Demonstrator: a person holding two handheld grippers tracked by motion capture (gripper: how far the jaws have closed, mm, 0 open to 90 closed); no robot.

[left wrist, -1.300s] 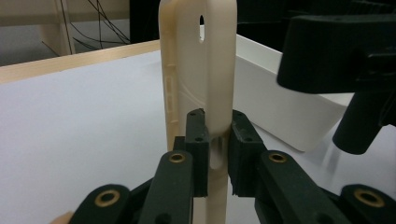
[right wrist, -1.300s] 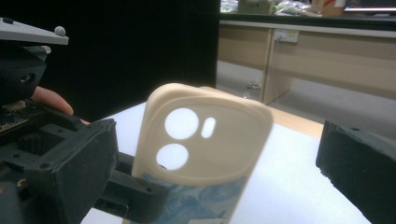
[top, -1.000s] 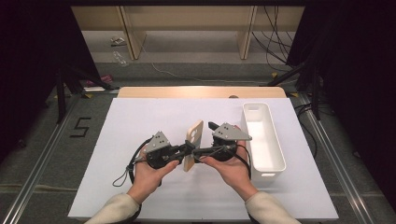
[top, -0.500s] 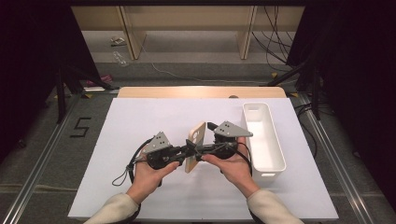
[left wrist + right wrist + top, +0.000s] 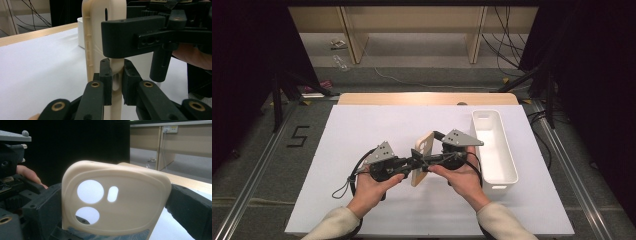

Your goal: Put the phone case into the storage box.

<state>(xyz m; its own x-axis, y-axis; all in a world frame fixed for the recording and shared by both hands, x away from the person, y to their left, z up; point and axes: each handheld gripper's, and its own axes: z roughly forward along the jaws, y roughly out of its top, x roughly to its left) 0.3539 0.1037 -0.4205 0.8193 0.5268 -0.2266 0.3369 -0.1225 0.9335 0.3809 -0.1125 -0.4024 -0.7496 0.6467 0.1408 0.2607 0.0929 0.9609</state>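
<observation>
Beige phone case (image 5: 422,157) held upright on edge above the white mat (image 5: 362,135), mid-table, between both hands. Left gripper (image 5: 409,164) clamped on the case's thin edge, pads pinching it. Right gripper (image 5: 428,159) straddles the case's width, jaws wide & just closing in on its sides. White bin (image 5: 494,145) sits just right of it. Only readable mark: a "5" (image 5: 298,136) on the floor, left of the table. No brand visible on the case.

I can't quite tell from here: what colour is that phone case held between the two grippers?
The phone case is a pale cream beige, clearest in the right gripper view.
</observation>
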